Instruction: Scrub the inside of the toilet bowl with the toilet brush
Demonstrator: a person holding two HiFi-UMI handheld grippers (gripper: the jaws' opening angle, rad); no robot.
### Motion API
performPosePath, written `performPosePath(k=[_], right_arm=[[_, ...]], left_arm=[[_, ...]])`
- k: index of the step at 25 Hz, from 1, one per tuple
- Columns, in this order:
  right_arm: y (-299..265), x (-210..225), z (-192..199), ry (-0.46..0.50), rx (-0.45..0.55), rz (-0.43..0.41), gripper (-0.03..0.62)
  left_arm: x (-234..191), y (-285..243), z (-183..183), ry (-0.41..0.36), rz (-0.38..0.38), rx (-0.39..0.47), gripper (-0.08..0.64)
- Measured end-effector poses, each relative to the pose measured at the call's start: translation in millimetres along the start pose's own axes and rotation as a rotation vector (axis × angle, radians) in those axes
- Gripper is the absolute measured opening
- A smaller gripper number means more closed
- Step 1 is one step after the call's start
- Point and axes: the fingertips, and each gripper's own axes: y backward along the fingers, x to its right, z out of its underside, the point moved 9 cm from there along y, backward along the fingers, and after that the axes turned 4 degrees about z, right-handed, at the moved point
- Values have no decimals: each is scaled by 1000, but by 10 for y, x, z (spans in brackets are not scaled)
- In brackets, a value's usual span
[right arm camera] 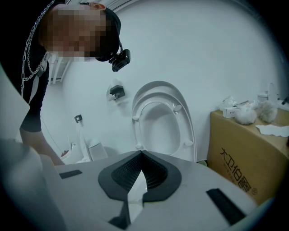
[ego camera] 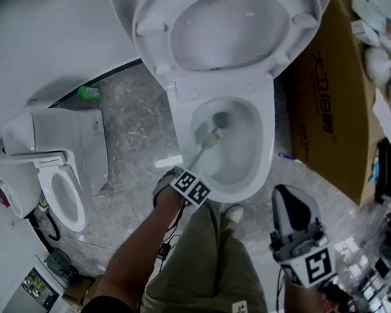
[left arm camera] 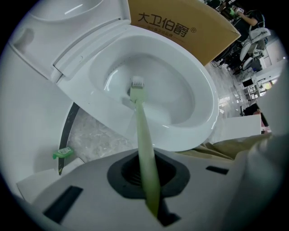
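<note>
mid-scrub, left gripper (ego camera: 188, 183) clamps the pale green plastic toilet brush (left arm camera: 141, 131), head low in the white ceramic toilet bowl (left arm camera: 192, 90), right gripper (right arm camera: 141, 154) closed on nothing; next probably a sweep round the walls.

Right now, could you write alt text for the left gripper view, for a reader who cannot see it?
The left claw is shut on a green toilet brush whose head reaches into the white toilet bowl. The seat is raised, and a brown cardboard box stands behind.

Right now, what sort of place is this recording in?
Probably a storeroom or test space, not a home bathroom: a toilet, a second toilet close by, and a big cardboard box.
</note>
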Motion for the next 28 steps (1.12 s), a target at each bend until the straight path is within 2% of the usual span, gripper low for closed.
performPosePath(k=[9,19,28], right_arm=[[-51,85,-99,-30,13,20,5],[-70,198,-134,-40,12,40,5],[104,315,-47,-43,42,29,5]], left_arm=[[-377,126,-221,70,-25,-4,2],[-666,164,-432,134,-41,33,2],[-630,102,-577,162,-60,38,2]])
